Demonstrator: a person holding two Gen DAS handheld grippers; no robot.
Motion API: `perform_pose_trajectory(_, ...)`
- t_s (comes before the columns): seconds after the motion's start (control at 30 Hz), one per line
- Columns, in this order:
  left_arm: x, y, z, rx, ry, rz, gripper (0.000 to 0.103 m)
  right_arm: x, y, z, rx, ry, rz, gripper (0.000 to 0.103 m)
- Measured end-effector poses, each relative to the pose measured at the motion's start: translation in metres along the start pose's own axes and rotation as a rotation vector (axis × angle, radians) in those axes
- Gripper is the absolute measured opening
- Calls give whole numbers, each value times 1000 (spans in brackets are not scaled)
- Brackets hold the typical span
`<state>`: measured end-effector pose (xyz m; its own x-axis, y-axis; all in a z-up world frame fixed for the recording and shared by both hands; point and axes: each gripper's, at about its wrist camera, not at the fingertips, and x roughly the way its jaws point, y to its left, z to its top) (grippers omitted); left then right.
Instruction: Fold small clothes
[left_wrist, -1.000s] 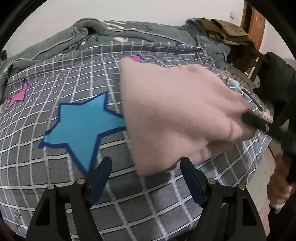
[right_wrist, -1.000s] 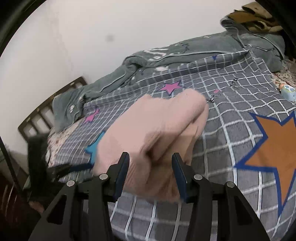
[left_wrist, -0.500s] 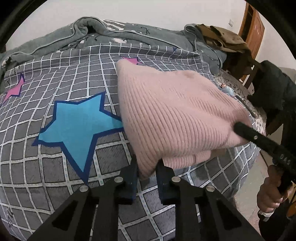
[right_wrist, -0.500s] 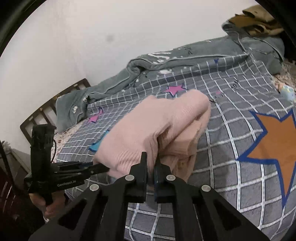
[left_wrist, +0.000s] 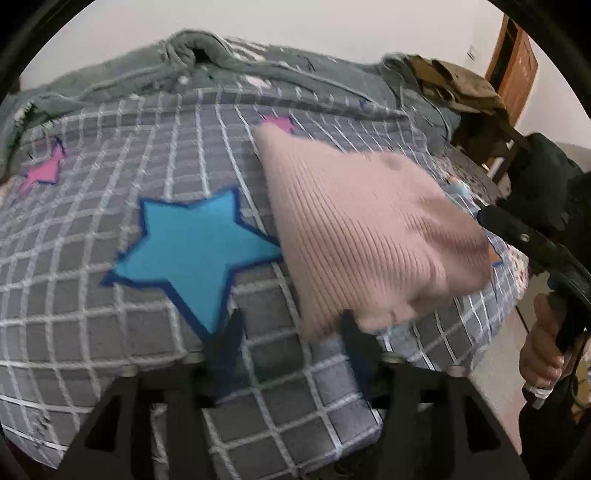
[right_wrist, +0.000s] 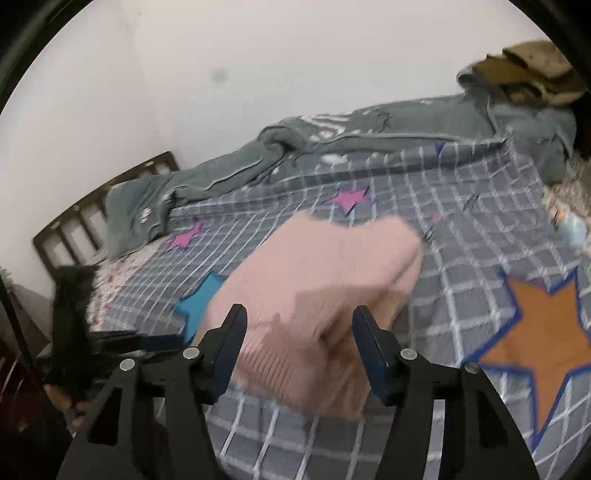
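Observation:
A pink ribbed knit garment lies folded on the grey checked bed cover. In the left wrist view my left gripper has its jaws opening, and the garment's near corner sits between the fingers without being pinched. My right gripper, held by a hand, reaches the garment's right edge. In the right wrist view the right gripper is also opening, its fingers standing either side of the garment's thick folded end. The left gripper shows blurred at the left.
A blue star and an orange star mark the cover on either side of the garment. A rumpled grey quilt and brown clothes lie along the wall. A wooden headboard stands at the left, dark clothing at the right.
Both grippers closed on the pink garment's near edge half a second ago and have since let go. Both have pulled back slightly, and the garment stays on the bed.

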<state>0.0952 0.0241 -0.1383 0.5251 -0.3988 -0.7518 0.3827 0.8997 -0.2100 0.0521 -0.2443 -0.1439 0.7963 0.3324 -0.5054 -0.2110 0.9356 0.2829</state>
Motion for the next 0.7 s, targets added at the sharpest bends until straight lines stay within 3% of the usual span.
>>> perform_pose_trajectory(0.07, -11, 5, 11, -6, -44, -13, 68, 12, -3, 11, 10, 17, -62, 59)
perform_pose_trajectory(0.23, -15, 12, 43, -44, -79, -42, 68, 41, -23, 19, 91, 78, -112, 59)
perform_pose_trajectory(0.4, 15, 7, 66, -55, -40, -79, 68, 68, -42, 2, 120, 164, -147, 59)
perform_pose_trajectory(0.6, 60, 2, 80, -83, 37, -101, 67, 78, -71, -11, 229, 197, -56, 59)
perform_pose_trajectory(0.7, 76, 1, 83, -80, 64, -107, 68, 82, -69, -9, 223, 199, -48, 60)
